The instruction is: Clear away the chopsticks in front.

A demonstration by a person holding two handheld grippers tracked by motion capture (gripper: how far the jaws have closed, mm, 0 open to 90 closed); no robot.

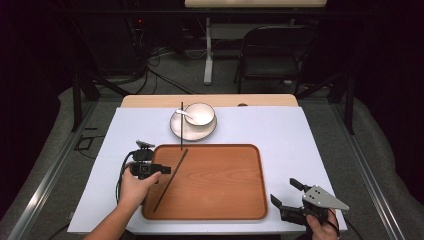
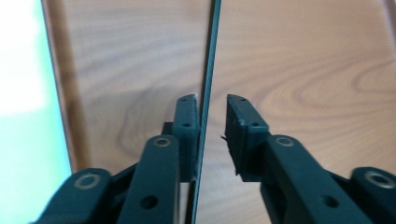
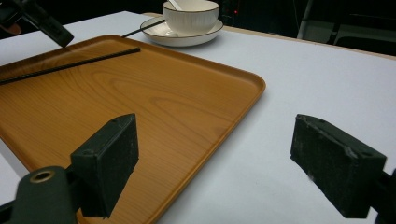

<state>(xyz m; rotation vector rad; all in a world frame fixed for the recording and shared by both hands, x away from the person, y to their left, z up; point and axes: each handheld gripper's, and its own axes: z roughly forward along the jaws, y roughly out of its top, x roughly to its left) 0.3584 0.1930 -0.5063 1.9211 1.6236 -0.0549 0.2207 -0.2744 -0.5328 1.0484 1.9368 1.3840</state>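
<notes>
A black chopstick (image 1: 162, 195) lies slantwise in the left part of the wooden tray (image 1: 220, 200). My left gripper (image 1: 167, 170) hovers over it from the tray's left edge. In the left gripper view the chopstick (image 2: 210, 56) runs between the jaws of the left gripper (image 2: 212, 105), against the left pad, with a gap to the right pad, so the gripper is open. A second chopstick (image 1: 182, 135) rests across the plate (image 1: 192, 132) beyond the tray. My right gripper (image 1: 285, 191) stands wide open and empty off the tray's right front corner (image 3: 224, 158).
A white bowl (image 1: 201, 114) with a spoon (image 1: 184, 114) sits on the plate behind the tray. The table (image 1: 290, 130) is covered in white. A black chair (image 1: 275, 50) and cables stand on the floor beyond the table.
</notes>
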